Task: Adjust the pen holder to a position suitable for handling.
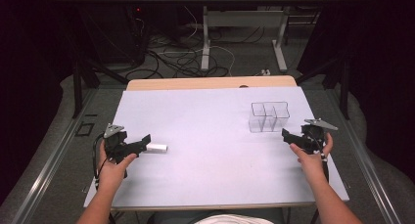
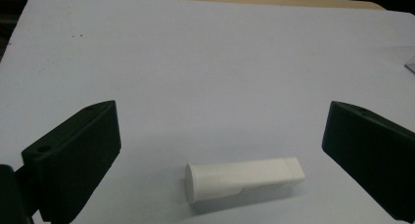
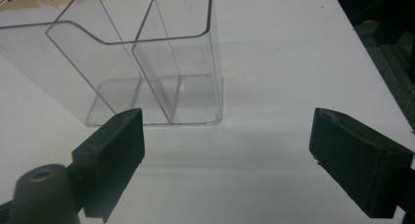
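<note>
Small white tube [image 2: 243, 179] lying crosswise just ahead of wide-open left tool [image 2: 220, 155], probably light, smooth, squashy; best pinched mid-body; right tool [image 3: 227, 150] open too.

Pretty dark room all around. White table top [image 1: 205, 136] with a wooden edge [image 1: 210, 82] at the far side, grey floor [image 1: 235, 57] beyond it, tangled cables [image 1: 181, 57] and white desk legs [image 1: 205, 43] back there.

1. One white tube [image 1: 157, 147] lies on the table [image 1: 205, 175].
2. One clear plastic box [image 1: 268, 117] stands there (it has two compartments).
3. Two grippers: left gripper [image 1: 145, 140], right gripper [image 1: 285, 132].
</note>
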`<action>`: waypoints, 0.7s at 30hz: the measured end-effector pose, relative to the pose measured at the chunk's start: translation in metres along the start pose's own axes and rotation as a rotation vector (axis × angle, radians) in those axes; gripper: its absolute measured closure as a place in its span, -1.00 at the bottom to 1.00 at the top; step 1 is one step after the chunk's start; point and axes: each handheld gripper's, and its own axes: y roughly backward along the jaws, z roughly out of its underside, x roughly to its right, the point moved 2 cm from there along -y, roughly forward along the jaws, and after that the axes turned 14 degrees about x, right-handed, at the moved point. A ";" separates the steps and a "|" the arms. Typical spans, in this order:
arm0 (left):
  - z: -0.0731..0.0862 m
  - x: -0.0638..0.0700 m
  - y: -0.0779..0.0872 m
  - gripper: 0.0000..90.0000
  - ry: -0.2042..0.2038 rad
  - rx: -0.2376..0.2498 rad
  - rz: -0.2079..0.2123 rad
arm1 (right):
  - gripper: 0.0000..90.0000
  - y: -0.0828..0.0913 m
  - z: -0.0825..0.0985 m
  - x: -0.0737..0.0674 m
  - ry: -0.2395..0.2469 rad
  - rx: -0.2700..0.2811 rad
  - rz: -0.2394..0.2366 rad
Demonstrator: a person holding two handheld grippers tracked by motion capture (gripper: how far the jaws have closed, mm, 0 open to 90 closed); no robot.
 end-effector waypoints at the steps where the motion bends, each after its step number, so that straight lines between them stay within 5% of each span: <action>1: -0.002 0.001 0.000 -0.98 -0.010 0.003 0.007 | -0.67 0.000 -0.001 0.001 0.006 0.005 0.000; 10: -0.002 0.007 0.001 -0.98 -0.027 0.011 0.027 | -0.55 0.009 -0.017 0.004 0.059 0.052 0.055; 13: -0.001 0.008 0.002 -0.98 -0.040 0.007 0.031 | -0.43 0.009 -0.026 0.005 0.038 0.091 0.077; 21: -0.001 0.009 0.002 -0.98 -0.045 0.013 0.027 | -0.13 0.006 -0.057 0.013 0.050 0.062 0.065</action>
